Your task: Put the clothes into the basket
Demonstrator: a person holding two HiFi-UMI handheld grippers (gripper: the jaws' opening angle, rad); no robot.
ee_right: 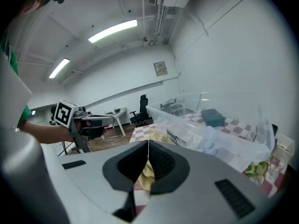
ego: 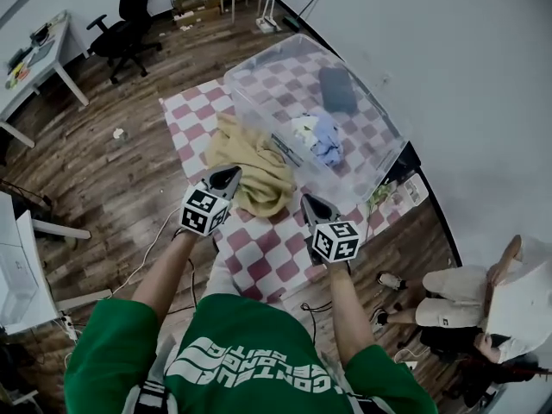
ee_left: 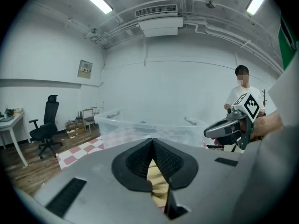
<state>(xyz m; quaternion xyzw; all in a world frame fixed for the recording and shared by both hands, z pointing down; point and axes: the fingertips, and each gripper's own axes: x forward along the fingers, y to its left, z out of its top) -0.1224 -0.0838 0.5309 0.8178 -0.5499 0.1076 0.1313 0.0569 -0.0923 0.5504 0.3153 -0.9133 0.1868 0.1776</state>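
A clear plastic basket (ego: 246,72) stands on a red-and-white checkered mat (ego: 263,261). Inside it lie a blue-and-white garment (ego: 317,136) and a dark grey folded item (ego: 336,89). A yellow cloth (ego: 250,169) lies crumpled on the mat against the basket's left side. My left gripper (ego: 227,177) is shut and empty, its tip at the cloth's near left edge. My right gripper (ego: 309,203) is shut and empty too, just right of the cloth's near end. The left gripper view shows the yellow cloth (ee_left: 158,180) below the closed jaws; so does the right gripper view, as yellow cloth (ee_right: 147,172).
A black office chair (ego: 129,20) and a white desk (ego: 39,59) stand at the far left on the wood floor. A person (ego: 487,304) sits by the wall at lower right, with a shoe (ego: 390,279) nearby. Cables (ego: 155,240) trail by the mat's left edge.
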